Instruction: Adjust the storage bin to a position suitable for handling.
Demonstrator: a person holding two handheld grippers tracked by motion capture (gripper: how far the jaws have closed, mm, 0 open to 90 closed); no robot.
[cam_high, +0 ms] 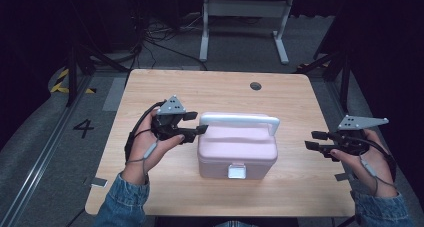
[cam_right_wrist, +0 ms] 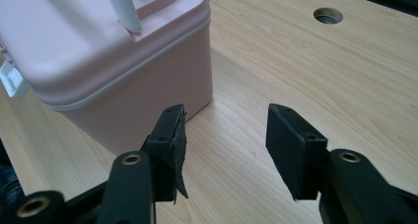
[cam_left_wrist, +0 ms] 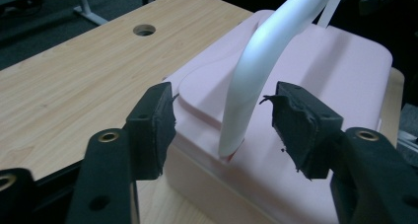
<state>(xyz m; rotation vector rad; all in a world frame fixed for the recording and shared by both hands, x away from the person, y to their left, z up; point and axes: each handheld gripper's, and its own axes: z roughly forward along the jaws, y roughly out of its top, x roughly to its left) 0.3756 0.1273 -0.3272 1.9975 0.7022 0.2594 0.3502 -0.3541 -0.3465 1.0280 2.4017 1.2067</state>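
One pink lidded box (cam_high: 237,154) sits near the middle of my wooden table (cam_high: 150,187), its white front latch (cam_high: 236,171) facing the person's side and its white carry handle (cam_high: 240,120) standing upright over the lid. From the left gripper view I see the handle's left leg (cam_left_wrist: 246,86) rising from the lid right between my spread jaws, with clear gaps on both sides, so nothing is pinched. My left gripper (cam_high: 195,126) hovers at the box's left end, held in the person's left hand (cam_high: 150,154). My right gripper (cam_high: 315,140) hangs well apart from the box, off its right side over bare wood, jaws also spread wide; its own view shows the box's corner (cam_right_wrist: 197,81) just beyond the left jaw. Farther back, a round cable hole (cam_high: 255,85) sits near the table's far edge, and a white desk frame (cam_high: 245,17) stands on the dark floor beyond.
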